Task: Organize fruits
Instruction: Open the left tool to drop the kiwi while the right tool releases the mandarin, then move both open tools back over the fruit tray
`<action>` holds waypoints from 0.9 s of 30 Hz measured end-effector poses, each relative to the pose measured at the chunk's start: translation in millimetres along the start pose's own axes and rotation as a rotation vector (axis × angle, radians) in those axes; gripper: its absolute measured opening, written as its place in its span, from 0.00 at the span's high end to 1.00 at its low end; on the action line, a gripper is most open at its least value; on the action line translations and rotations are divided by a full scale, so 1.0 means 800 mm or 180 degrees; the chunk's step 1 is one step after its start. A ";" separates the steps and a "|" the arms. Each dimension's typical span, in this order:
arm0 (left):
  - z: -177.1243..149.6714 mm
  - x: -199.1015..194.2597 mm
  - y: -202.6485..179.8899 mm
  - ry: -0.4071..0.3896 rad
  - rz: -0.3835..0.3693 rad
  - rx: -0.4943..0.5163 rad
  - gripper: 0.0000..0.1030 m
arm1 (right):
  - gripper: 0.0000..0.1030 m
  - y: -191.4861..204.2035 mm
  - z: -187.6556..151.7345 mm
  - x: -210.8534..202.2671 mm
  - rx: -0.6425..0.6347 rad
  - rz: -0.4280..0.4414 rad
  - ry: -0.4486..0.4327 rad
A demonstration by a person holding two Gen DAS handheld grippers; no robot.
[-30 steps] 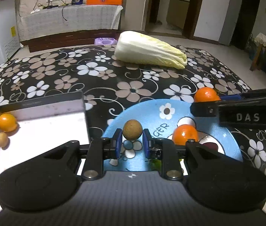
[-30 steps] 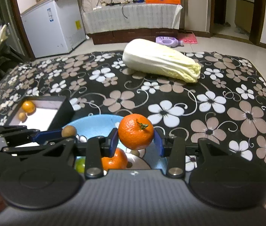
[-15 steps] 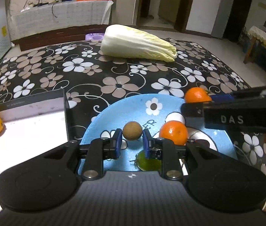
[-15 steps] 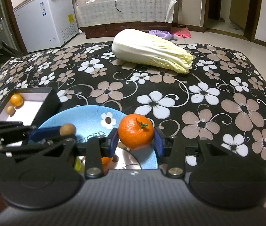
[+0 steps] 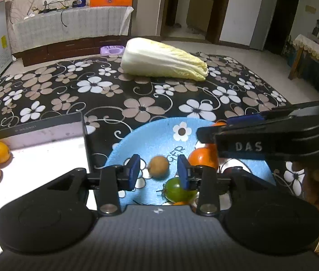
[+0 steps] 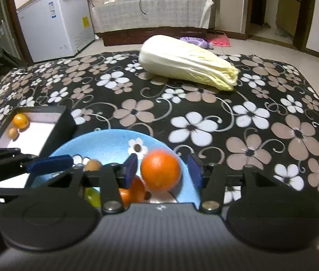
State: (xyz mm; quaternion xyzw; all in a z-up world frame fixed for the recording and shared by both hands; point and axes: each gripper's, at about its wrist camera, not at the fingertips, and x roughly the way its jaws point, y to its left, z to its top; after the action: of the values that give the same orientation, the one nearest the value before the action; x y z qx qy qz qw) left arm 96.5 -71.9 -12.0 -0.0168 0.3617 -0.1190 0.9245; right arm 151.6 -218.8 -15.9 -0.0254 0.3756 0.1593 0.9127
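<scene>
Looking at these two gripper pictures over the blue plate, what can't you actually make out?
- Left view: the word on the blue plate reads only "GER"; the brown fruit covers the rest.
- Left view: the mandarin is half hidden by the right gripper.
- Right view: the green fruit shows as a sliver behind the gripper body.
- Right view: the falling orange is blurred, its stem lost.
- Both: the plate's near edge is covered by the gripper bodies.

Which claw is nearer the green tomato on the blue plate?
Left. The left claw hangs just above the green tomato; the right claw is farther, over the plate's right side.
</scene>
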 end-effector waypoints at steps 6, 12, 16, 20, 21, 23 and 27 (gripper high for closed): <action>0.003 -0.012 0.016 -0.0051 0.0046 -0.0117 0.59 | 0.49 0.023 0.007 -0.003 -0.0136 0.0068 -0.0115; 0.004 -0.027 0.030 -0.0099 0.0063 -0.0162 0.59 | 0.49 0.044 0.015 -0.008 -0.0197 0.0138 -0.0233; 0.002 -0.038 0.040 -0.0133 0.0103 -0.0193 0.55 | 0.49 0.056 0.021 -0.011 -0.0204 0.0184 -0.0296; -0.001 -0.051 0.054 -0.0176 0.0164 -0.0257 0.55 | 0.49 0.068 0.025 -0.010 -0.0213 0.0225 -0.0335; -0.002 -0.054 0.058 -0.0180 0.0191 -0.0284 0.55 | 0.49 0.071 0.027 -0.010 -0.0209 0.0238 -0.0346; -0.003 -0.059 0.066 -0.0186 0.0232 -0.0327 0.55 | 0.49 0.077 0.030 -0.009 -0.0195 0.0279 -0.0375; -0.006 -0.066 0.084 -0.0187 0.0323 -0.0416 0.55 | 0.49 0.093 0.034 -0.008 -0.0203 0.0366 -0.0404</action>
State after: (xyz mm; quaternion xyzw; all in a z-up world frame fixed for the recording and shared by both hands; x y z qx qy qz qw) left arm 69.8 6.1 12.2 -0.0623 0.3418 -0.0476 0.9365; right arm 143.1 -145.7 13.5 -0.0227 0.3126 0.2245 0.9227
